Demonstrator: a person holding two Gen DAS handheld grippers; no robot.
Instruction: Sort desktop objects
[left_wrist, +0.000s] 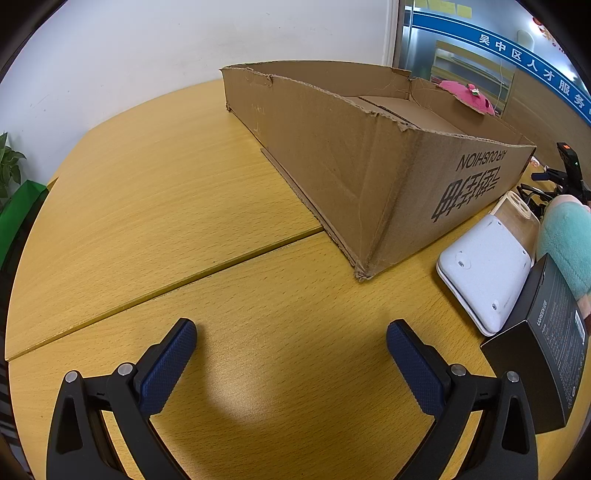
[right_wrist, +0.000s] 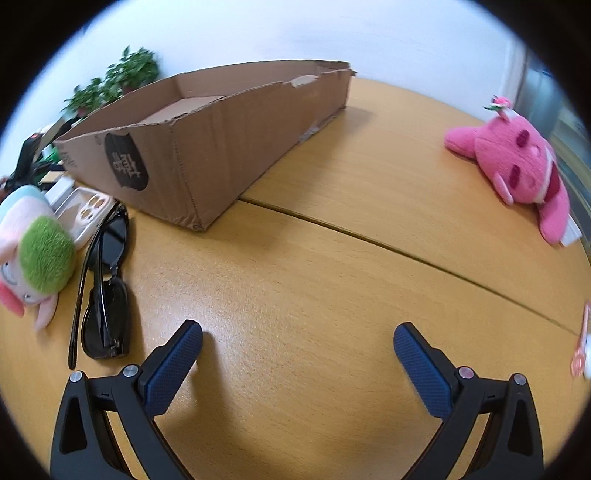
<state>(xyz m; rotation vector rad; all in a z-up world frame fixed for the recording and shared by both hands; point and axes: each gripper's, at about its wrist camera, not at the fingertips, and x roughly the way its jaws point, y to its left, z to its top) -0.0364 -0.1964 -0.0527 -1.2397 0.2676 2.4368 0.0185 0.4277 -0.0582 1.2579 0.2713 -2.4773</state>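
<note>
Left claw (left_wrist: 291, 332): jaws apart, empty, over bare counter (left_wrist: 166, 192). Right claw (right_wrist: 298, 334): jaws apart, empty. Cardboard box (left_wrist: 351, 147) sits mid-counter, open top. Just beside its near corner: white device (left_wrist: 484, 266), black carton (left_wrist: 546, 354). Black sunglasses (right_wrist: 107, 280) lie left of right claw, beside green-haired plush (right_wrist: 33, 254). Pink plush (right_wrist: 517, 166) near the counter's right edge, well apart.

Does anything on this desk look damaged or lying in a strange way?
Yes. The cardboard box has a torn, ragged top rim, and its near corner is crushed and frayed. The pink plush toy lies on its side, apart from the box. The sunglasses rest on edge rather than flat.
</note>
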